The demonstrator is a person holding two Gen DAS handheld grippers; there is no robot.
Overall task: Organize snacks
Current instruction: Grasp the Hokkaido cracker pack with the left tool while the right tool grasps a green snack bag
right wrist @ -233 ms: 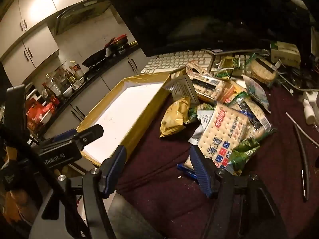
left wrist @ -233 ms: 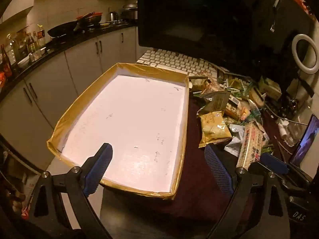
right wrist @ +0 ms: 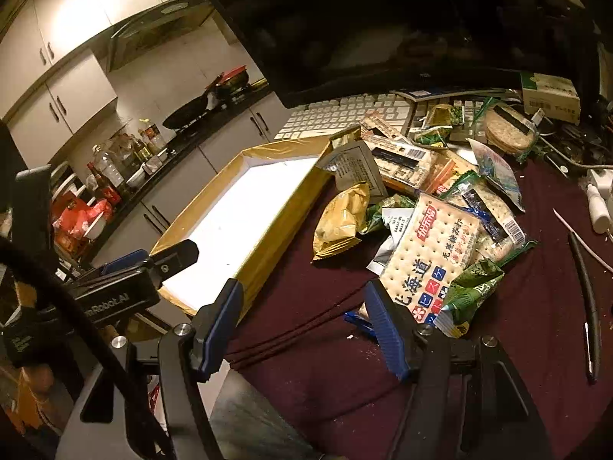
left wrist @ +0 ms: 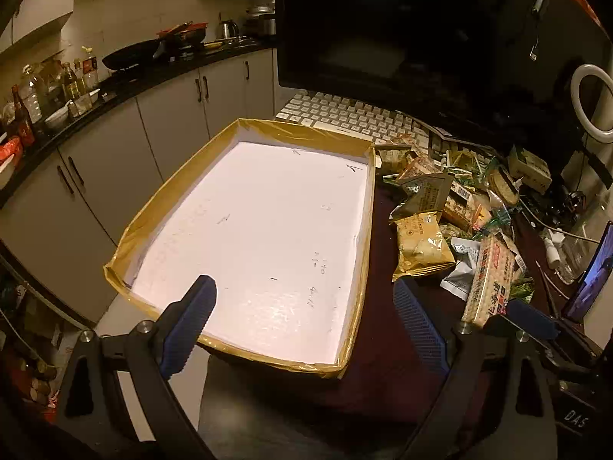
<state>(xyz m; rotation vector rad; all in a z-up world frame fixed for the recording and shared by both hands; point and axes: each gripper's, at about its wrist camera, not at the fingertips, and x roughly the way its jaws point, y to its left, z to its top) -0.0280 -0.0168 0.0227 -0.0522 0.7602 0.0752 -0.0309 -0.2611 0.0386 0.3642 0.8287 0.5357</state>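
A shallow tray with a gold taped rim [left wrist: 306, 130] and a bare white floor lies on the maroon cloth. Its rim [right wrist: 283, 222] also shows in the right wrist view. To its right is a heap of snack packets: a yellow bag [left wrist: 419, 245] [right wrist: 341, 222], a long cracker pack [left wrist: 490, 283] [right wrist: 433, 253], a green packet [right wrist: 471, 291] and several more behind. My left gripper [left wrist: 302, 299] hovers open over the tray's near end, nothing between its fingers. My right gripper [right wrist: 304, 299] stands open over the cloth, its right finger just short of the cracker pack.
A white keyboard [left wrist: 345, 115] and a dark monitor [left wrist: 421, 19] stand behind the tray and heap. A ring light [left wrist: 590, 103], a phone [left wrist: 590, 280] and cables crowd the right. Pens [right wrist: 586, 268] lie on the cloth. Kitchen cabinets and a cluttered counter [left wrist: 76, 88] lie off the left edge.
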